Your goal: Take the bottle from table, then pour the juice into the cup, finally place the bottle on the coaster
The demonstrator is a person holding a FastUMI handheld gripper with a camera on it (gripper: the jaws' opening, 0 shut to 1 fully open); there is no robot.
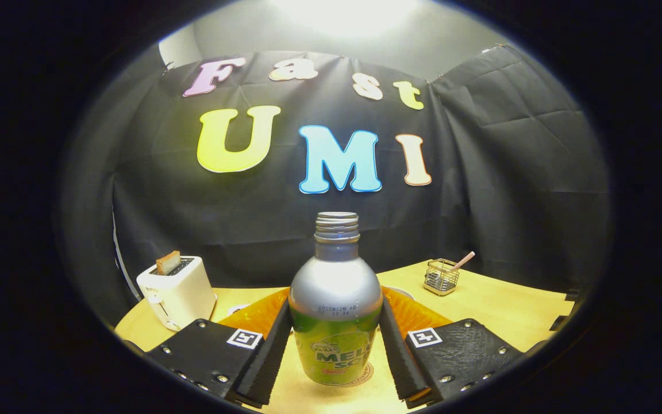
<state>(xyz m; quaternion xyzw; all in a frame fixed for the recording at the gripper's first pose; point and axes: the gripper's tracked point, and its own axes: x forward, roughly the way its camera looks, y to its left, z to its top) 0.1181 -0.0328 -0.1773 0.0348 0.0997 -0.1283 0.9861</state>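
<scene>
Clamping claw (335,345) on bottle (335,310), both fingers (268,351) pressing its sides, standing upright on coaster (360,376); toaster (176,290) sitting beyond, leftward.

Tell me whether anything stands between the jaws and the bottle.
Nothing visible does. The bottle stands upright between the gripper jaws, whose pads lie against its two sides. The toaster and the wire holder sit farther back on the table, off to either side.
</scene>
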